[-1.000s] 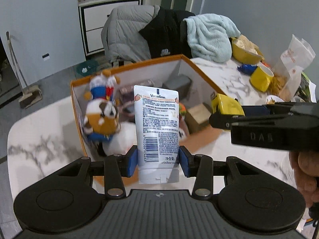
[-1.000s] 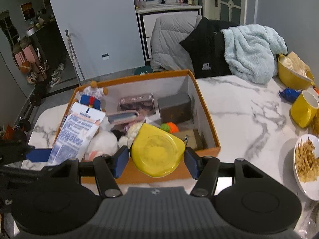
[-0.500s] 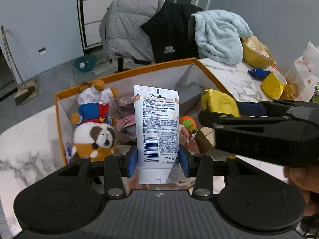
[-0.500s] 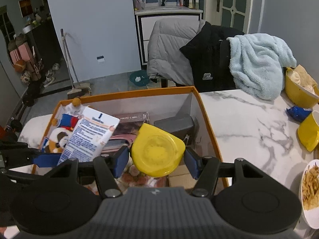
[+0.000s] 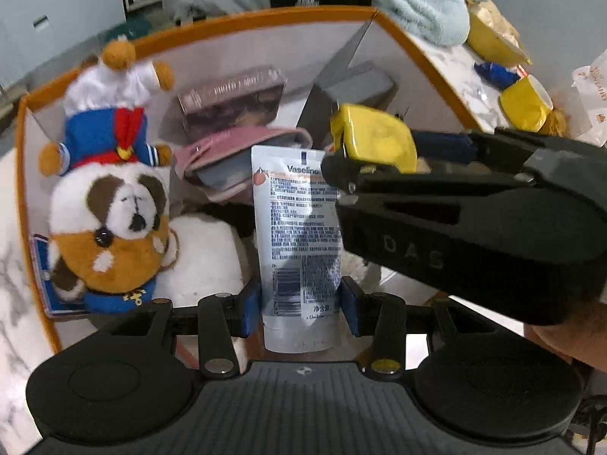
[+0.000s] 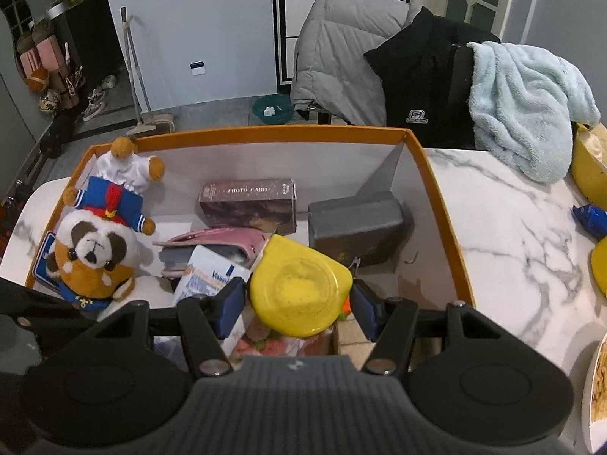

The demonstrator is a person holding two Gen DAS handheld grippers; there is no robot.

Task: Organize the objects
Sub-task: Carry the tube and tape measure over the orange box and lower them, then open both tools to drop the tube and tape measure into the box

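Observation:
My left gripper (image 5: 301,305) is shut on a white Vaseline tube (image 5: 299,235), held upright over the inside of the orange-rimmed box (image 5: 265,19). My right gripper (image 6: 297,305) is shut on a yellow round container (image 6: 299,290), also above the box interior. In the left wrist view the right gripper's black body crosses from the right, with the yellow container (image 5: 373,142) just beyond the tube. In the right wrist view the tube (image 6: 212,278) shows at the left of the container, partly hidden behind the gripper finger.
Inside the box (image 6: 440,204) lie a plush dog (image 6: 95,254), a photo card box (image 6: 248,204), a grey case (image 6: 354,223) and a pink pouch (image 6: 224,240). Jackets and a blue towel (image 6: 523,102) hang on chairs behind. A yellow mug (image 5: 525,104) stands on the marble table (image 6: 512,235).
Both grippers have moved forward and down over the box, so its contents look larger. The tube and yellow container stay gripped, and the two grippers have come closer together.

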